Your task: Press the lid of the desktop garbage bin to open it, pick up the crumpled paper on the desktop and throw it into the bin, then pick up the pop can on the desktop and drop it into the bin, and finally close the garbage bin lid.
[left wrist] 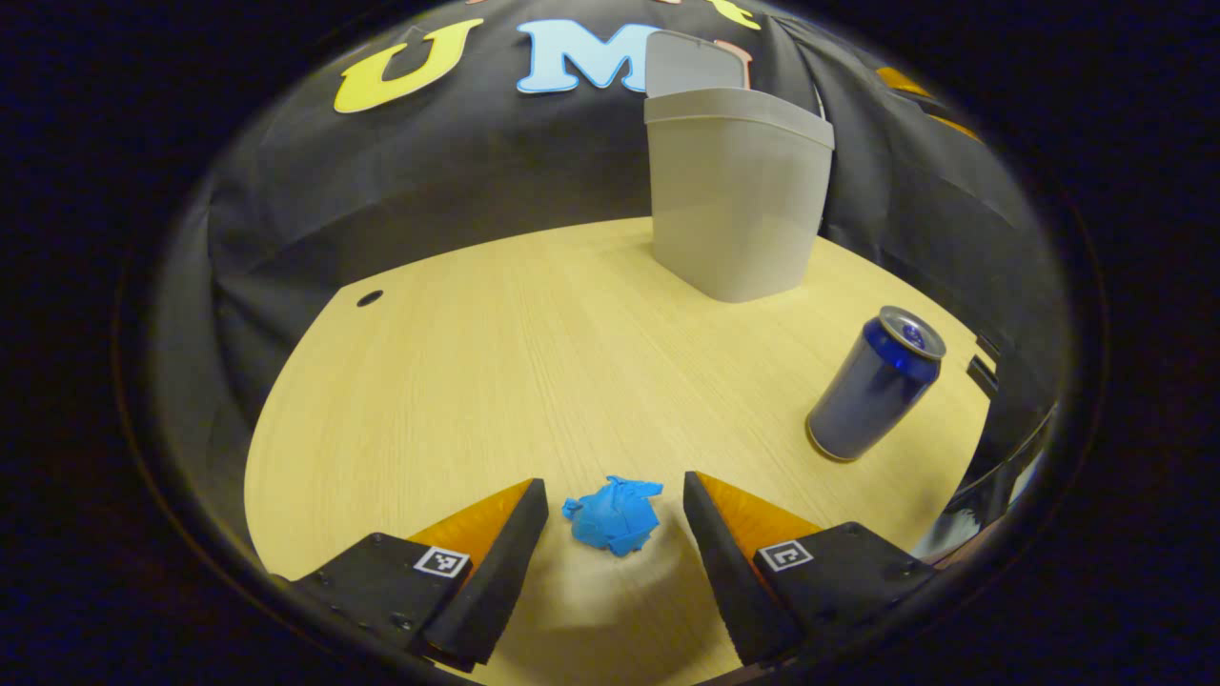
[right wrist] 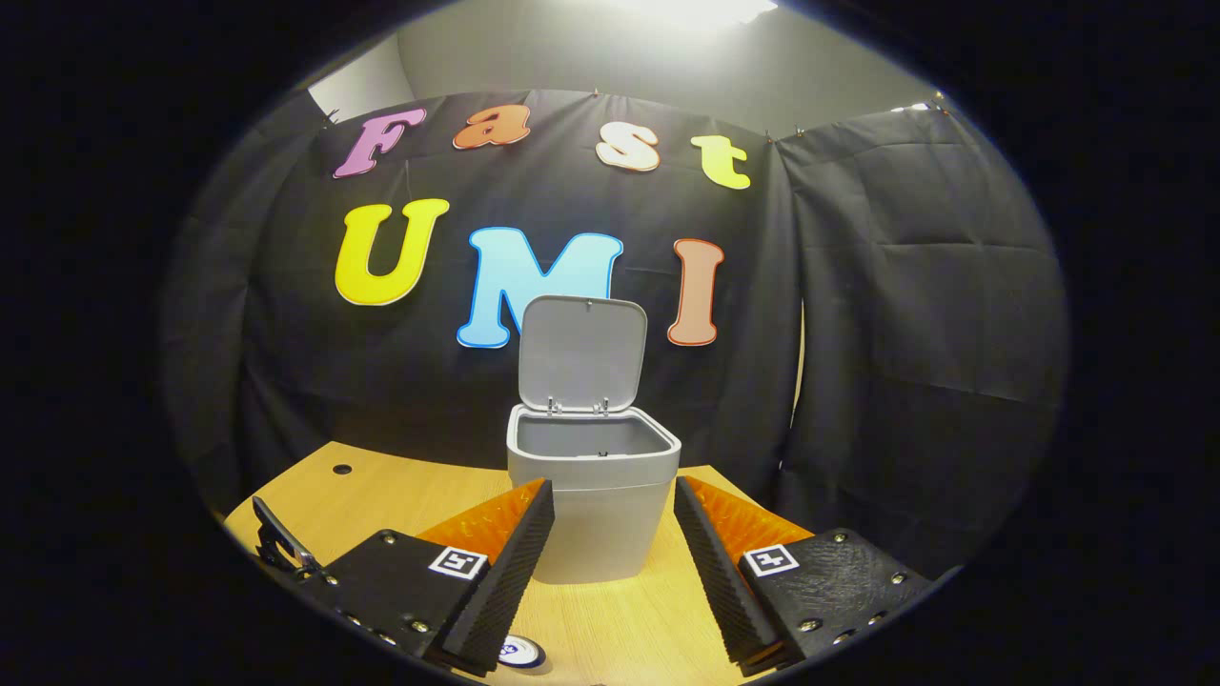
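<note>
On the pale wooden desktop [left wrist: 457, 381], between the wide-spread fingers of the left gripper [left wrist: 616, 519], lies crumpled blue paper [left wrist: 615, 514], untouched. Farther right stands a blue pop can [left wrist: 872, 386]; beyond, a grey plastic bin [right wrist: 591, 495], lid [right wrist: 581, 353] raised. Right gripper [right wrist: 613, 534] also spread wide, holding nothing.

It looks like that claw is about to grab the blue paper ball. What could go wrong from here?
The left gripper is open around the crumpled paper, which is small and light, so it might slip out as the fingers close. The pop can stands nearby and could get knocked over. The bin is some way off; the paper could drop.
</note>
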`<control>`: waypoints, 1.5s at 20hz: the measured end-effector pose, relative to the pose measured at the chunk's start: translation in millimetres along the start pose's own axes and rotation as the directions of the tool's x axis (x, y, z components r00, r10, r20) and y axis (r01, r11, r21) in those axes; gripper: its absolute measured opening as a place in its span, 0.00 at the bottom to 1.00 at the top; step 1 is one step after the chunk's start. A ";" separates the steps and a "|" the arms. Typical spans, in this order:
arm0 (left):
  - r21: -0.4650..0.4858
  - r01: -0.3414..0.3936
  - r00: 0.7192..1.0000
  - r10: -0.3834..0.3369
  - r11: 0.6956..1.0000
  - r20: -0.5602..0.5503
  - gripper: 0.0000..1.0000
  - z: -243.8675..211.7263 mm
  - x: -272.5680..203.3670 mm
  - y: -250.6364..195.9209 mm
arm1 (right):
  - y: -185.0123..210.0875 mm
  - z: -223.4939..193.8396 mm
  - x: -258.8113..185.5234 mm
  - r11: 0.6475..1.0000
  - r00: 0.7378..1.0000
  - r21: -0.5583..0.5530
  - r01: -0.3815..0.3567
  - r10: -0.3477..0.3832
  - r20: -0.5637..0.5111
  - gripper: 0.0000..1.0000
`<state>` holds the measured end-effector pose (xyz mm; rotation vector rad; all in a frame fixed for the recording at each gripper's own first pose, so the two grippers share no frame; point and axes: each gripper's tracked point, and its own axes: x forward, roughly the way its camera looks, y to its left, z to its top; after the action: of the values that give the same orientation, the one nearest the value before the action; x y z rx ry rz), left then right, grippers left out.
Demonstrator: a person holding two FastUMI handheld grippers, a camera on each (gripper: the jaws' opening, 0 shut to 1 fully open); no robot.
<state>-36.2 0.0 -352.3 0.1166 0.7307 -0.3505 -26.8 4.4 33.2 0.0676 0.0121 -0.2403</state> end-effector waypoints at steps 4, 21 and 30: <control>-0.035 0.005 1.000 -0.006 0.999 -0.018 0.97 -10.3 9.2 -3.9 | 0.0 -3.7 3.1 1.000 1.000 0.015 -0.016 0.016 -0.017 0.83; -0.081 -0.124 0.991 0.128 0.989 0.048 0.45 -16.4 12.2 15.4 | -10.3 -10.0 16.8 0.994 0.995 0.057 -0.094 0.095 -0.014 0.83; -0.097 -0.114 0.991 0.120 0.989 0.057 0.20 -4.6 3.2 11.2 | -17.3 -11.3 21.4 0.991 0.993 0.066 -0.116 0.116 0.000 0.83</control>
<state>-33.0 10.7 -358.0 0.0591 0.6737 -0.2061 -10.1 -16.7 20.4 0.1339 0.0045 -0.1245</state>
